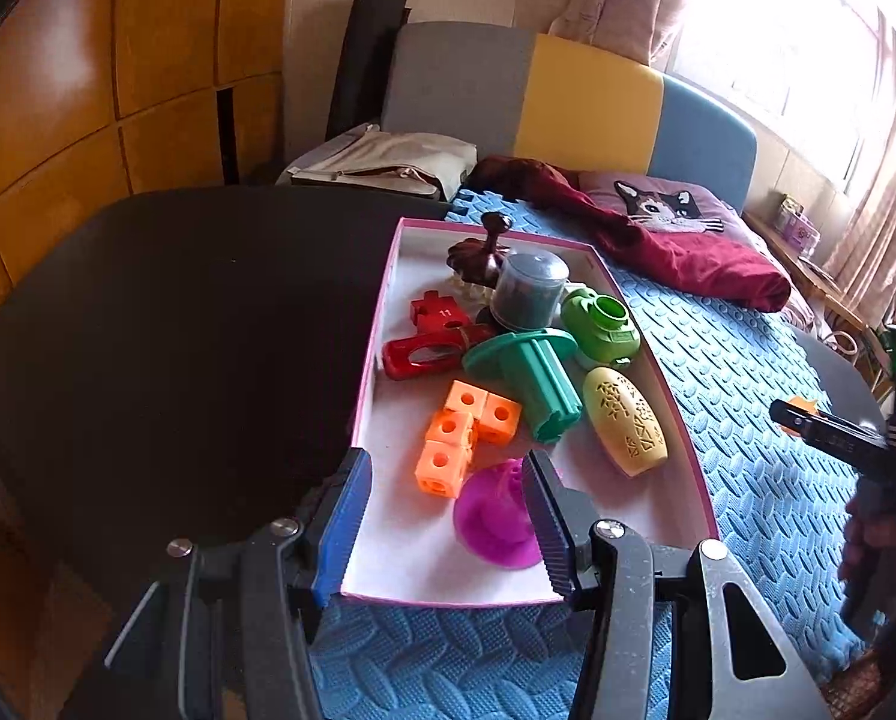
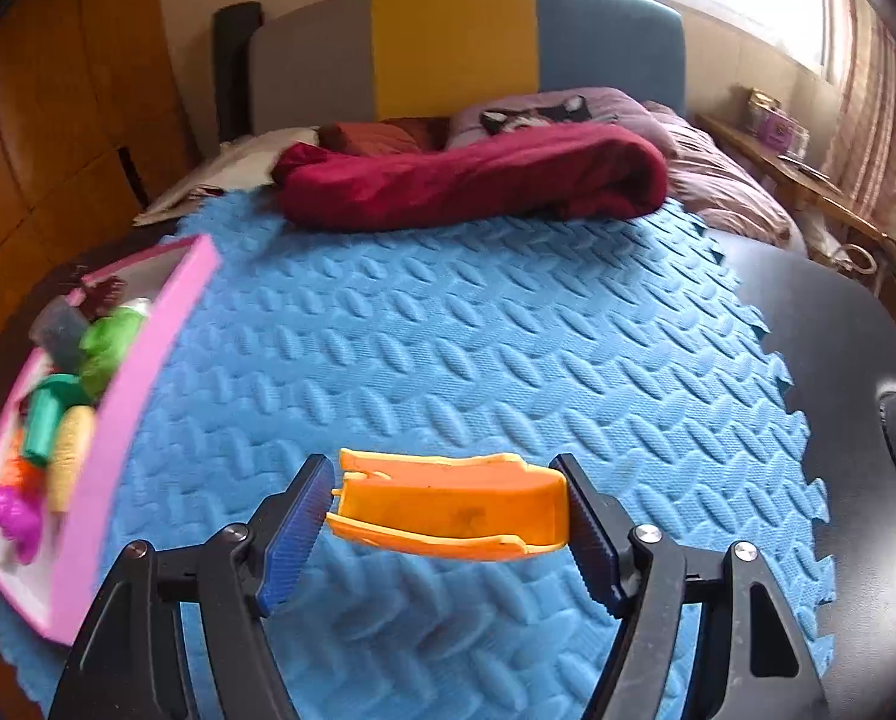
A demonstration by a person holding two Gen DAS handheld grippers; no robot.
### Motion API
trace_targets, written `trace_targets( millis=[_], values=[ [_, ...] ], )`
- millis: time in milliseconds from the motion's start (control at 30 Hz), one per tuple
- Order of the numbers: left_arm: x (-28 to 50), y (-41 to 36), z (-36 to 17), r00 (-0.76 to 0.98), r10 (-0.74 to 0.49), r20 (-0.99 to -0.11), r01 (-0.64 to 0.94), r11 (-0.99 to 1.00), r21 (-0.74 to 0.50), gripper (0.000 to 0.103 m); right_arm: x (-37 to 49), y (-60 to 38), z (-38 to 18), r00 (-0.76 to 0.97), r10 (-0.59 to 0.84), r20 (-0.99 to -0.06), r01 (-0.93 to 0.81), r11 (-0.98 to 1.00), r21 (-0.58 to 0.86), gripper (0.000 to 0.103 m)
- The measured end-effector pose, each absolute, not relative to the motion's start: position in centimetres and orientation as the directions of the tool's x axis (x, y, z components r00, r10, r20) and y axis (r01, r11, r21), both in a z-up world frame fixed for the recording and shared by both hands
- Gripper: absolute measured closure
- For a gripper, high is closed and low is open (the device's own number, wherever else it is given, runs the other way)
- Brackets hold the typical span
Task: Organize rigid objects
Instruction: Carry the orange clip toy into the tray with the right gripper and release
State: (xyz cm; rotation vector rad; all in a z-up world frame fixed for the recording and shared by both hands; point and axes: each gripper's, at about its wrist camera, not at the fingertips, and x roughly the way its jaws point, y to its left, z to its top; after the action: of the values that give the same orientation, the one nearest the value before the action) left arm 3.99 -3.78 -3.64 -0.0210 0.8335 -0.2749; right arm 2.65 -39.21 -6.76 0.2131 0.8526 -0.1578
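A pink-walled white box (image 1: 679,420) on the blue foam mat (image 1: 748,420) holds several toys: orange linked cubes (image 1: 466,438), a teal spool (image 1: 538,384), a yellow carved egg (image 1: 628,420), a green pot (image 1: 604,324), a red piece (image 1: 423,354), a grey cup (image 1: 529,291) and a purple cone (image 1: 496,516). My left gripper (image 1: 448,516) hangs open over the box's near left corner, gripping nothing. My right gripper (image 2: 448,516) is shut on a flat orange plastic piece (image 2: 448,510), held above the mat (image 2: 448,330) to the right of the box (image 2: 147,360). It also shows at the right of the left wrist view (image 1: 808,420).
A black table (image 1: 177,330) lies under the mat, bare at left and right (image 2: 838,360). Behind are a maroon blanket (image 2: 478,180), a cat pillow (image 1: 664,207), a beige bag (image 1: 381,168), a colour-block headboard (image 2: 454,42) and a wooden wardrobe (image 1: 87,90).
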Motion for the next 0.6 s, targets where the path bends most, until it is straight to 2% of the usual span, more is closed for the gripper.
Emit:
trace_targets(
  millis=[200,367,600],
  values=[
    [4.2,-2.3,-3.5,0.650,-0.230,-0.725,0.195,0.972,-0.134,0.047,2.3,-33.2,-3.5,0.701,0.130,-0.701,-0.009,0.985,0.173,0.028],
    [4.4,-1.3,-3.4,0.656,-0.218,-0.723,0.169,0.976,-0.140,0.047,2.7,-27.0,-2.5,0.691,0.235,-0.683,-0.192,0.971,0.141,0.028],
    [4.7,-0.7,-3.9,0.650,-0.212,-0.729,0.155,0.977,-0.146,0.047,5.2,-20.5,-4.9,0.652,0.229,-0.723,-0.337,0.942,-0.005,0.028]
  ],
)
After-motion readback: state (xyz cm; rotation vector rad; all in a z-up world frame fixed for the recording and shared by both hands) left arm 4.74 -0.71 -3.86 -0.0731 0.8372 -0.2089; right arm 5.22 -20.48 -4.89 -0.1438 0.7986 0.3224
